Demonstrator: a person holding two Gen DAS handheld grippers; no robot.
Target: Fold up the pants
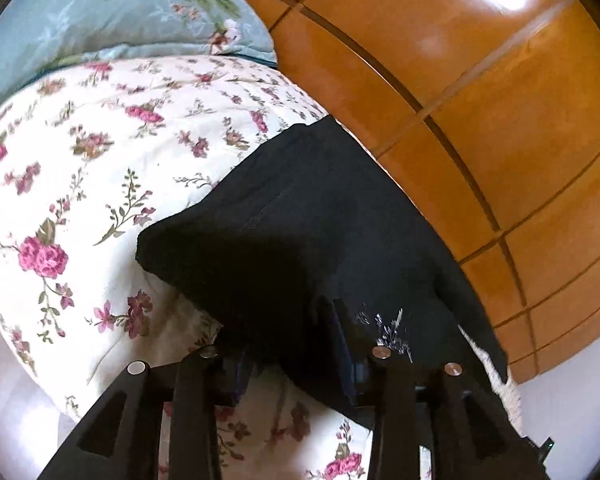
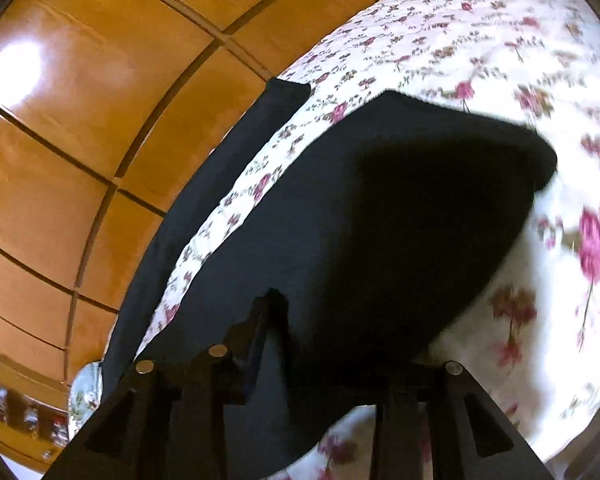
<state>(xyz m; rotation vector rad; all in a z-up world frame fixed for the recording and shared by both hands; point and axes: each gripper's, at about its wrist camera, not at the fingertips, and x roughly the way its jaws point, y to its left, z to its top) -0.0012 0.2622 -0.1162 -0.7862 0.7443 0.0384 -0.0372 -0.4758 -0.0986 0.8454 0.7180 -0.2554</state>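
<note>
The black pants (image 1: 300, 220) lie on the flowered bed (image 1: 80, 160), their cloth between both part-open claws, left (image 1: 296, 344) and right (image 2: 332, 344); grip unclear.

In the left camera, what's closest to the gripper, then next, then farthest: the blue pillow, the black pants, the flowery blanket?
1. Black pants, right at the left gripper.
2. Flowery blanket, underneath, spreading left.
3. Blue pillow, top left, farthest.

pants (image 1: 300, 220) | black, folded over | lying on floral bedspread
</note>
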